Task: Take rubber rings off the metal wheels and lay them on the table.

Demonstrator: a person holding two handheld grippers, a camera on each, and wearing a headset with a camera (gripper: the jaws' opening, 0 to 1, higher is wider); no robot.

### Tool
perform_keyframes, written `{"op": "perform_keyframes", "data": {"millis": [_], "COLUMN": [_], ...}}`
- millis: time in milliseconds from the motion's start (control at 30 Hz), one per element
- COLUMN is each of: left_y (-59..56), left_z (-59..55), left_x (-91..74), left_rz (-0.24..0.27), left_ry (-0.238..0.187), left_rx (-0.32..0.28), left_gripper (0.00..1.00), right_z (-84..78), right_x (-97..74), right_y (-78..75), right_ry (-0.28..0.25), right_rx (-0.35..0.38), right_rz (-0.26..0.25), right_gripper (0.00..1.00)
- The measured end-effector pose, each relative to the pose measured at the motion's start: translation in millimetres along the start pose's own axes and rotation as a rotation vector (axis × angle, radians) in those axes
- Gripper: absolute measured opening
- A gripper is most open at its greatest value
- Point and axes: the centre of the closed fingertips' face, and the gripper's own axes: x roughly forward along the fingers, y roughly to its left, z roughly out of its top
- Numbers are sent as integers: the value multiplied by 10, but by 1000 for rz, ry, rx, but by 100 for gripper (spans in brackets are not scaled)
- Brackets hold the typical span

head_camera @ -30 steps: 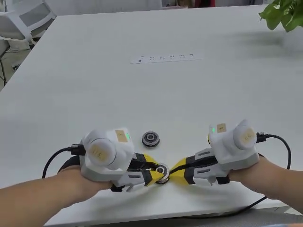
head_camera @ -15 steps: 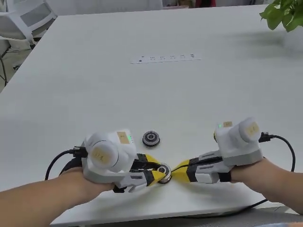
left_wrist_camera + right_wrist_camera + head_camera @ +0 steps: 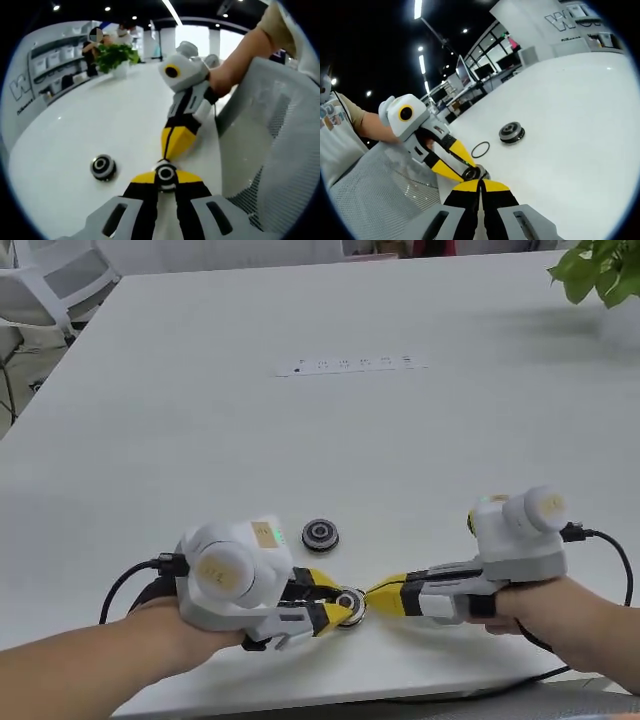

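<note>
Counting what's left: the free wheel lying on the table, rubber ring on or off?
On: the free wheel shows a black band around its rim in every view.

"What lies where on the table (image 3: 300, 440)?"

"I see the front wheel (image 3: 345, 604) near the front edge, in my left tongs (image 3: 335, 608), with the right tongs (image 3: 375, 597) meeting it from the right. The second wheel (image 3: 320, 533) lies just behind, and a loose ring (image 3: 480, 149) beside the left tongs."

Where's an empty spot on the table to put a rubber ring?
The wide bare table between the spare wheel and the socket strip is free, also rightward toward the plant. The near edge is crowded: left gripper, right gripper, the gripped wheel between them, a loose ring.
</note>
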Motion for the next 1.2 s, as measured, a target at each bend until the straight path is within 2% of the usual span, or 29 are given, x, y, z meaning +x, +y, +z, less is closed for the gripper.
{"op": "perform_keyframes", "data": {"millis": [367,600,1200], "left_y": [-2,-5,-12], "left_z": [1,2,6], "left_x": [12,13,13], "left_rz": [16,15,16], "left_ry": [13,15,17], "left_rx": [20,19,16], "left_gripper": [12,12,12], "right_z": [21,27,21], "right_x": [1,23,34], "right_y": [51,107,149], "right_ry": [-10,5,14], "right_rx": [18,-9,-2], "right_rz": [14,31,46], "right_gripper": [0,0,0]}}
